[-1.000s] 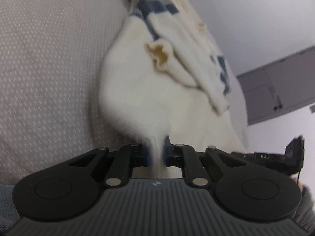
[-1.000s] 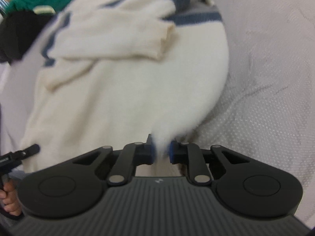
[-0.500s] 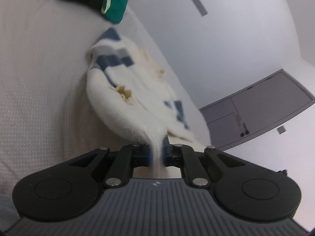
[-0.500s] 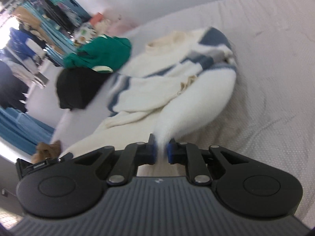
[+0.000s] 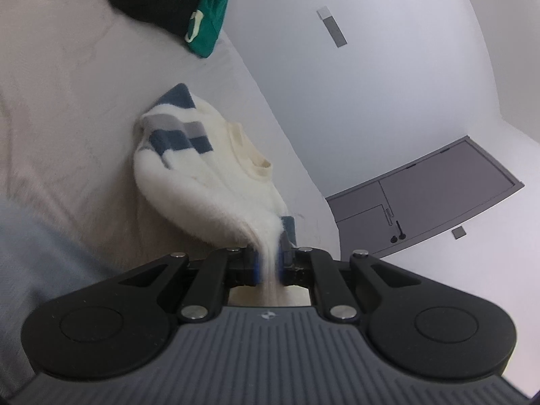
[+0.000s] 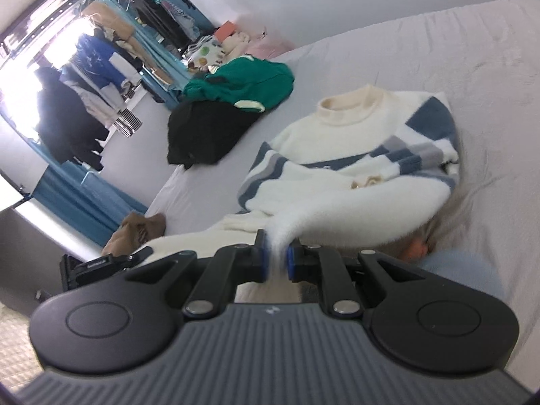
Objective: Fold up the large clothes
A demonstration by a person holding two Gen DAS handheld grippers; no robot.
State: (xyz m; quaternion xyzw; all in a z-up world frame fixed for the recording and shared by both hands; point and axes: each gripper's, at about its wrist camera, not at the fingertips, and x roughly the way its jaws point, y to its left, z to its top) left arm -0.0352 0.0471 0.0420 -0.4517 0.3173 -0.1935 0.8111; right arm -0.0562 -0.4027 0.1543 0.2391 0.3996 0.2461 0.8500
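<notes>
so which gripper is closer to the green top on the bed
Probably left. In the right wrist view the left gripper sits on the green top's side; the right gripper clamps the sweater's hem on the far side.

The left claw (image 5: 268, 266) is matte black: two round housings, angled link arms with silver rivets, blue pads and a ribbed grey base bearing a small emblem. The right claw (image 6: 277, 263) looks identical. A light blue sleeve (image 6: 462, 270) shows beside it.

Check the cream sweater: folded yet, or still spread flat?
Mid-fold. The cream sweater has sleeves crossed over its chest, and its hem is pinched and lifted by left gripper and right gripper.
</notes>
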